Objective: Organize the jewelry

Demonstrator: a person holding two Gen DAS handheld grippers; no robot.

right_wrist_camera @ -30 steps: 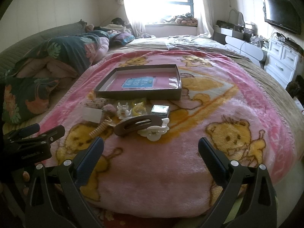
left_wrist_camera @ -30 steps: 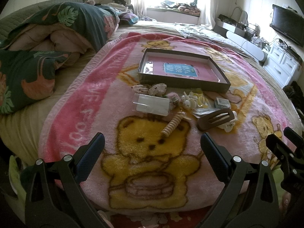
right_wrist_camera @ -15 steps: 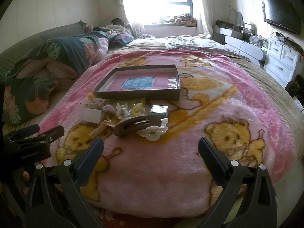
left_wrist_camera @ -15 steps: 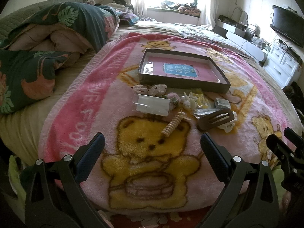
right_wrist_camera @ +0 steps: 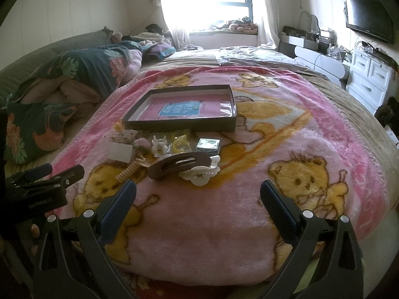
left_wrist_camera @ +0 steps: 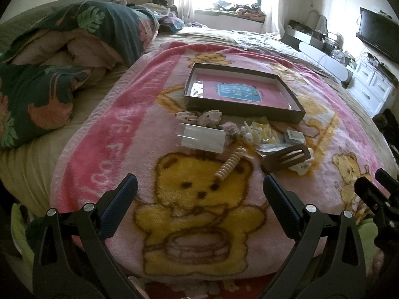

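Note:
A shallow brown box (left_wrist_camera: 243, 109) (right_wrist_camera: 179, 124) with a pink and blue bottom lies on the pink bear blanket (left_wrist_camera: 124, 129). In front of it sits a pile of hair pieces: a brown hair clip (left_wrist_camera: 286, 160) (right_wrist_camera: 180, 165), a white claw clip (right_wrist_camera: 199, 175), a beige spiral tie (left_wrist_camera: 228, 165) (right_wrist_camera: 128, 170), a clear plastic packet (left_wrist_camera: 202, 138), yellow bands (right_wrist_camera: 180, 142) and a small square box (right_wrist_camera: 208, 144). My left gripper (left_wrist_camera: 199, 186) hovers open near the bed's front edge, short of the pile. My right gripper (right_wrist_camera: 198, 188) is open too, just short of the white clip.
A folded floral quilt (left_wrist_camera: 62, 57) fills the left side of the bed. White drawers (right_wrist_camera: 369, 79) and a wall television (right_wrist_camera: 369, 17) stand at the right. A bright window (right_wrist_camera: 207, 0) is at the far end. Bare blanket lies right of the pile.

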